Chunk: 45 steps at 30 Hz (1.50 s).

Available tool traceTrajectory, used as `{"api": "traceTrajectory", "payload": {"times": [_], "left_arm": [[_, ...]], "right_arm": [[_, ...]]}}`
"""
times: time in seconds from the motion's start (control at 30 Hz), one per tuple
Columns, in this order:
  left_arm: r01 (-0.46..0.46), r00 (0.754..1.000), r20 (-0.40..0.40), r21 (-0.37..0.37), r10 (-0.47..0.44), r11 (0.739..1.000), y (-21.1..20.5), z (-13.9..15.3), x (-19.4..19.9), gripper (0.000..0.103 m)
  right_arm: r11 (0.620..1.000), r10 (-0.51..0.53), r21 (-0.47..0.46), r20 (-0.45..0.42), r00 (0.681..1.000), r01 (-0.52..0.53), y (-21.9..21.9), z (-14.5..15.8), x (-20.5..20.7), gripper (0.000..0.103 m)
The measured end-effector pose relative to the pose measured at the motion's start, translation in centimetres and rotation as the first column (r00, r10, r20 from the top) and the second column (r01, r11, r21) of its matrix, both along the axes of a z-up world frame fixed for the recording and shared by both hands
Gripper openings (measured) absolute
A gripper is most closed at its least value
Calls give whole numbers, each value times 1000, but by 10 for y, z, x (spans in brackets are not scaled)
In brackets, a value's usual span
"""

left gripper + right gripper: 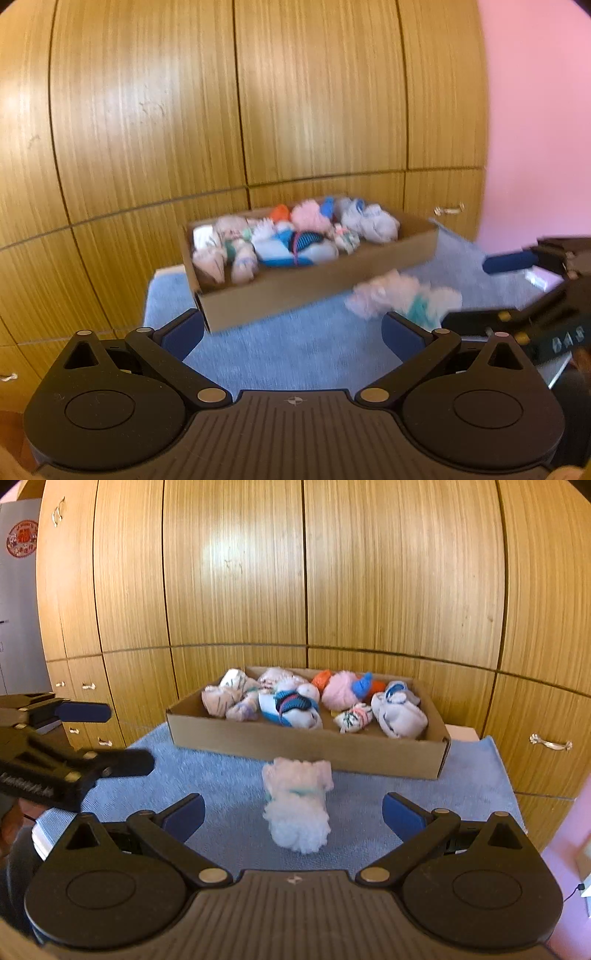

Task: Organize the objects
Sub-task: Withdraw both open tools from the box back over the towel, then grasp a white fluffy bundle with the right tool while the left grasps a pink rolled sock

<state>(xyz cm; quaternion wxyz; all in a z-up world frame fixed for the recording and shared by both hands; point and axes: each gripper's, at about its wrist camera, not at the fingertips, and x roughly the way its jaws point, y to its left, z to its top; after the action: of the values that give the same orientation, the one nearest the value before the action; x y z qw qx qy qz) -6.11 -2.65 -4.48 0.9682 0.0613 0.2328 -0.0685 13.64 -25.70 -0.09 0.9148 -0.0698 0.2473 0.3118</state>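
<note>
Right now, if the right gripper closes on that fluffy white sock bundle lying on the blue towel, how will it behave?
The sock bundle looks fuzzy and soft, so it will probably squash between the fingers rather than resist. It seems light for its bulk. On the blue towel it would likely drag, not roll or slide freely.

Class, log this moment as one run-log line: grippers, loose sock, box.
left hand-held gripper open | right hand-held gripper open | white sock bundle on blue towel, outside cardboard box | box holds socks
</note>
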Motion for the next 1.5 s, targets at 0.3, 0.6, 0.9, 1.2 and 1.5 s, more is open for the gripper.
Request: {"api": "traceTrajectory", "payload": {"times": [0.3, 0.6, 0.9, 1.2, 1.5], "left_arm": [[-13, 998, -56, 5, 14, 1000, 0, -12, 14, 103], [-19, 996, -87, 4, 20, 1000, -1, -17, 28, 103], [8, 995, -102, 8, -7, 1000, -10, -17, 40, 103], [188, 974, -138, 59, -179, 980, -52, -30, 71, 103], [248, 941, -230, -26, -248, 968, -71, -47, 119, 103]], "right_arm": [[998, 4, -59, 2, 1000, -4, 15, -11, 15, 90], [997, -11, -83, -42, 999, 7, 25, -22, 30, 73], [998, 2, -64, -48, 999, -5, 9, -29, 17, 34], [996, -83, -20, -71, 994, 82, -42, -26, 5, 34], [995, -100, 6, -81, 992, 101, -52, -30, 5, 35]]}}
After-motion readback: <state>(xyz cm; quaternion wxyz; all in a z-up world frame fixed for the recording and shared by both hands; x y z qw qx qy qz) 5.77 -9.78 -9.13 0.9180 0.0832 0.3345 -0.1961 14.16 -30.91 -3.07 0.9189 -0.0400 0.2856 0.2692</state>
